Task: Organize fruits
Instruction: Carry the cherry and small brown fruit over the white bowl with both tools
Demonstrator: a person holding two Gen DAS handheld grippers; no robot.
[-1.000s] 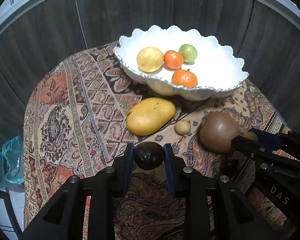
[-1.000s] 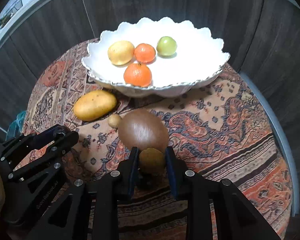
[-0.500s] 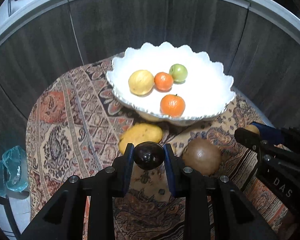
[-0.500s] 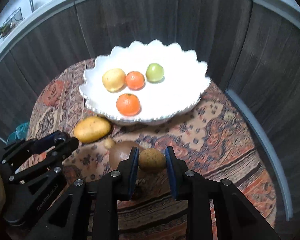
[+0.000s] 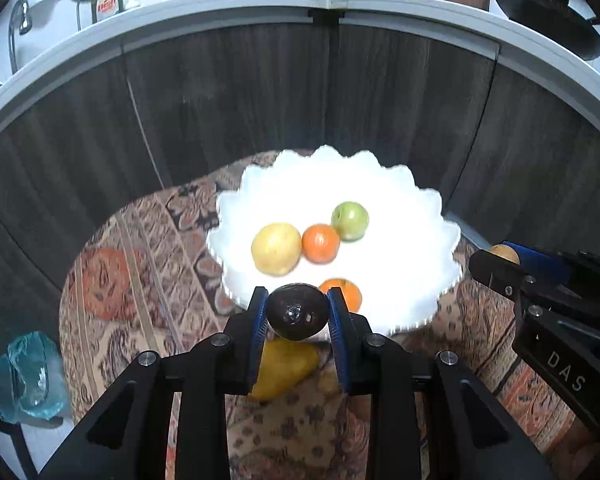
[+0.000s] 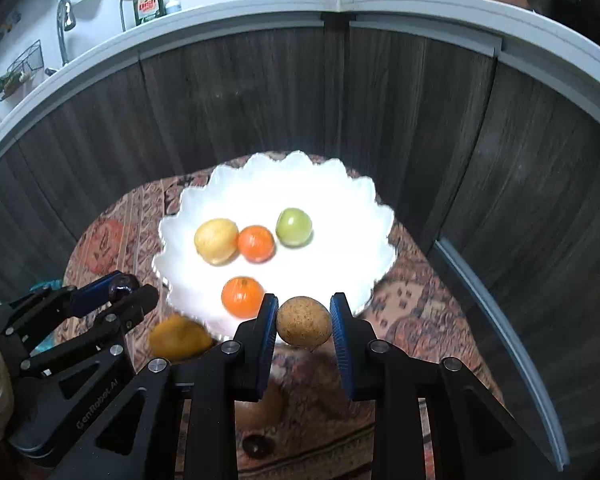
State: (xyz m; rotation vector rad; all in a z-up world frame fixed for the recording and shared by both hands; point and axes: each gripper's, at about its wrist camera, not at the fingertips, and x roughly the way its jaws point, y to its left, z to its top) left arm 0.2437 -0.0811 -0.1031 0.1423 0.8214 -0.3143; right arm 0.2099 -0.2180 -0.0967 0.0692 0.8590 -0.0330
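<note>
Fruits are going up to the white bowl, two at once.

From the left wrist, the left gripper squeezes a dark avocado tight between its blue pads. A second ago the avocado sat low by the patterned cloth; now it hangs in the air at the bowl's near rim. The mango has slipped under the gripper, still on the cloth. Four fruits already lie in the bowl. On the right edge, the right gripper shows with its brown fruit.

From the right wrist, the right gripper is clamped on a speckled brown fruit, also lifted near the rim. The big brown fruit it stood beside earlier now lies below. Both fruits look ready to be dropped in soon.
</note>
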